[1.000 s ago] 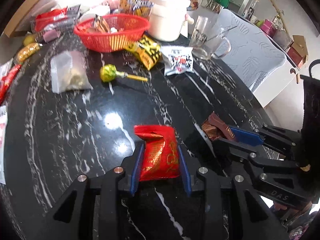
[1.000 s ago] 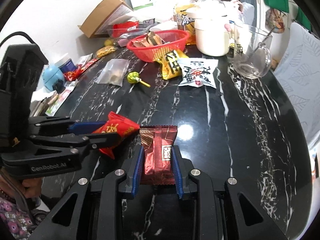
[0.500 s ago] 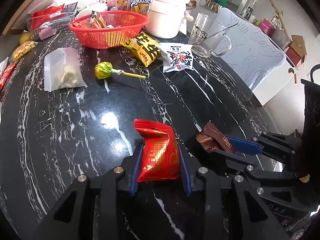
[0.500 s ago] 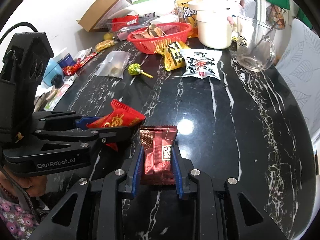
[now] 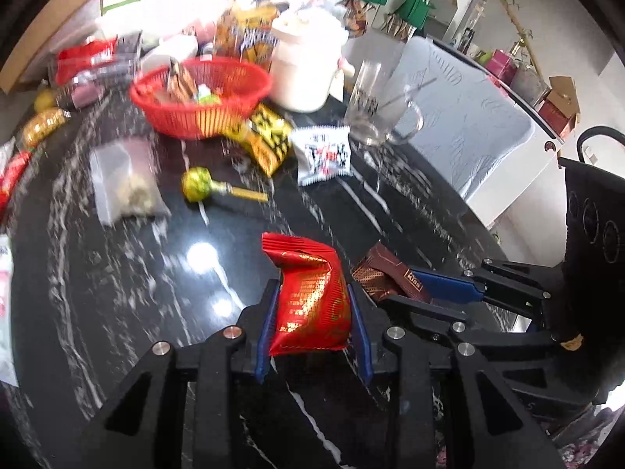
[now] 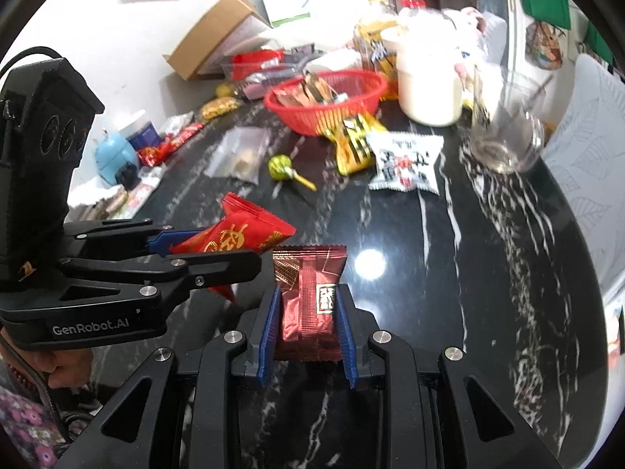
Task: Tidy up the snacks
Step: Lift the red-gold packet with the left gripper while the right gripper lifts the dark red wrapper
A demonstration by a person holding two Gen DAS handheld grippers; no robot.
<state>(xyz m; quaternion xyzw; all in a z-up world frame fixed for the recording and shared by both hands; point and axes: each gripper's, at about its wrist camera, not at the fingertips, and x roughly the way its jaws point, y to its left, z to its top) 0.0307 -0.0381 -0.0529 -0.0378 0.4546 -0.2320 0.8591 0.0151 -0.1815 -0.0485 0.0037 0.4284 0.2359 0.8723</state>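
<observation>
My left gripper [image 5: 312, 305] is shut on a red and gold snack packet [image 5: 310, 305] and holds it above the black marble table [image 5: 117, 281]. My right gripper [image 6: 306, 312] is shut on a dark red snack packet [image 6: 308, 305], side by side with the left one; it also shows in the left wrist view [image 5: 384, 277]. The red packet shows in the right wrist view [image 6: 234, 234]. A red basket [image 5: 199, 101] with several snacks stands at the far side of the table [image 6: 328, 97].
On the table lie a yellow snack packet [image 5: 267, 140], a white snack packet [image 5: 322, 154], a green lollipop [image 5: 199, 183] and a clear bag [image 5: 125, 179]. A cream pot [image 5: 308, 62] and a glass mug [image 5: 375, 117] stand behind. More packets line the left edge.
Both grippers have lifted and moved forward toward the basket with their packets still held. The views are now blurred by motion.
</observation>
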